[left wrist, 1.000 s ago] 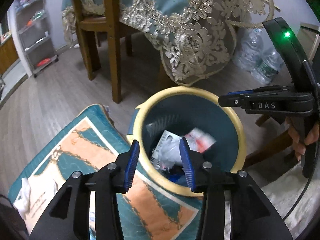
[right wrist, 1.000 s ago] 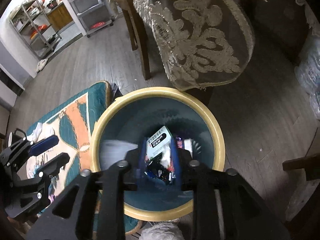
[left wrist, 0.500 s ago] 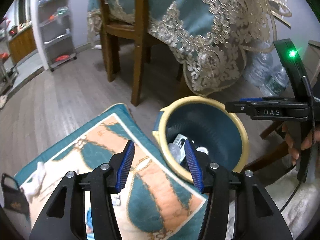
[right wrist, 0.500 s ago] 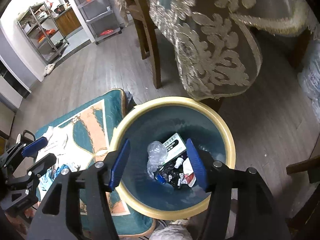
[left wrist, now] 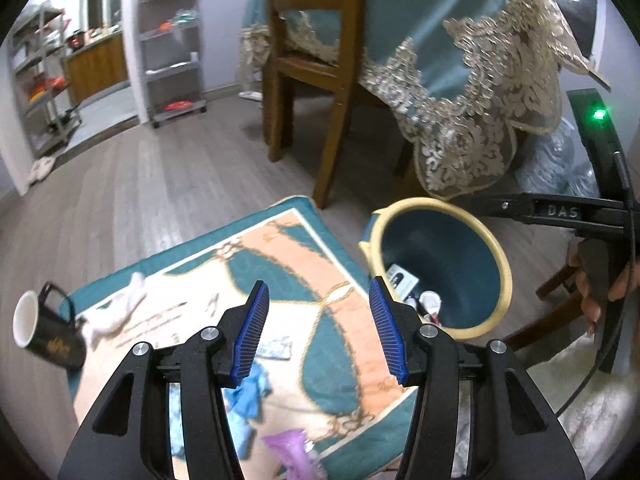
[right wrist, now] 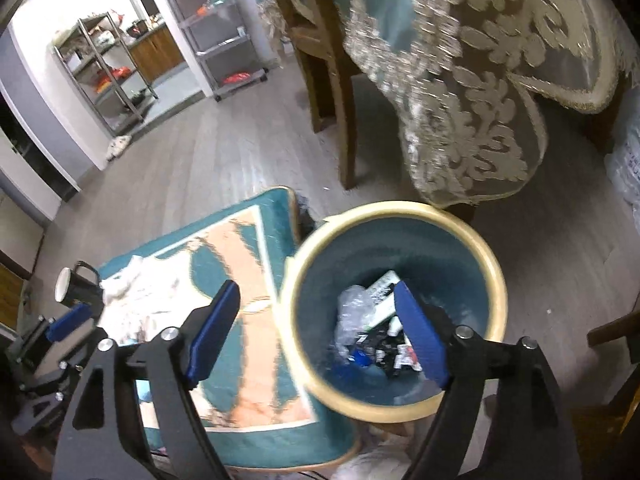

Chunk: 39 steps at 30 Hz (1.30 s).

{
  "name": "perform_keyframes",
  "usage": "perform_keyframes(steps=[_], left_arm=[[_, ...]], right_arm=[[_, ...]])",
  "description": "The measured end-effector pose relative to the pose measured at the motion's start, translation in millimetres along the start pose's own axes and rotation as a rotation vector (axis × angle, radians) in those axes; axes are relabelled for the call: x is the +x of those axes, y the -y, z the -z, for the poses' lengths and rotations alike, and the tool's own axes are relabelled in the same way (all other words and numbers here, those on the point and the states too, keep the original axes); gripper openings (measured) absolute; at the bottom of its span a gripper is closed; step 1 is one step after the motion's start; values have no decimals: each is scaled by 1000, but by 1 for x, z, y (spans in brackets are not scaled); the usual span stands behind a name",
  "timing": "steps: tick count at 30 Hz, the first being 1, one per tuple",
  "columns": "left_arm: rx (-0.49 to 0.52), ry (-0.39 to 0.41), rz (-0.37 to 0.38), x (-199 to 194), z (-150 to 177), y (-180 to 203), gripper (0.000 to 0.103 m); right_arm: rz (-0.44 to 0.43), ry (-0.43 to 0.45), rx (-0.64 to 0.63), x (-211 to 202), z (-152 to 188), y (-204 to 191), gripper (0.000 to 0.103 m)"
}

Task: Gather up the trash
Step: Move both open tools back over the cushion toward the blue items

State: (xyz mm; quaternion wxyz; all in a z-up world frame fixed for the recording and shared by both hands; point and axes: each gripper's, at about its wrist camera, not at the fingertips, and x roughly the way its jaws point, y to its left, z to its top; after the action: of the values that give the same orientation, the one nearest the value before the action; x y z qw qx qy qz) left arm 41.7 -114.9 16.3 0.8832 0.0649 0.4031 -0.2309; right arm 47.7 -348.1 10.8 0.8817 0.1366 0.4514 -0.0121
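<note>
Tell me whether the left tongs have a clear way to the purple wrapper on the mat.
Probably yes. The left tongs stand open and empty above the mat, and the purple wrapper lies uncovered just below them, with only blue scraps beside it.

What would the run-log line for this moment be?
left tongs: open, empty | right tongs: opening, empty | bin: holds trash | rug: scraps left

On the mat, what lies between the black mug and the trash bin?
In the left wrist view, white crumpled tissue lies beside the black mug; then bare mat reaches the bin.
</note>
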Motion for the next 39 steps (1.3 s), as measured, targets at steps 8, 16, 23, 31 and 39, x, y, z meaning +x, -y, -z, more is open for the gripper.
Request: perform_keyframes(steps=[8, 16, 23, 31, 39], left_arm=[[-48, -12, -82, -21, 25, -41, 55], [-127, -42, -188, -40, 59, -94, 56], [-238, -43, -248, -61, 83, -142, 56], [-308, -104, -304, -46, 101, -178, 56], [-382, -134, -327, -38, 107, -196, 56]], right_arm=[[-67, -18, -64, 13, 6, -58, 84], [-119, -73, -164, 36, 18, -130, 84], [-121, -130, -225, 58, 35, -170, 84], [-73, -217, -312, 94, 62, -194, 84], [-72, -362, -468, 140, 109, -226, 73]])
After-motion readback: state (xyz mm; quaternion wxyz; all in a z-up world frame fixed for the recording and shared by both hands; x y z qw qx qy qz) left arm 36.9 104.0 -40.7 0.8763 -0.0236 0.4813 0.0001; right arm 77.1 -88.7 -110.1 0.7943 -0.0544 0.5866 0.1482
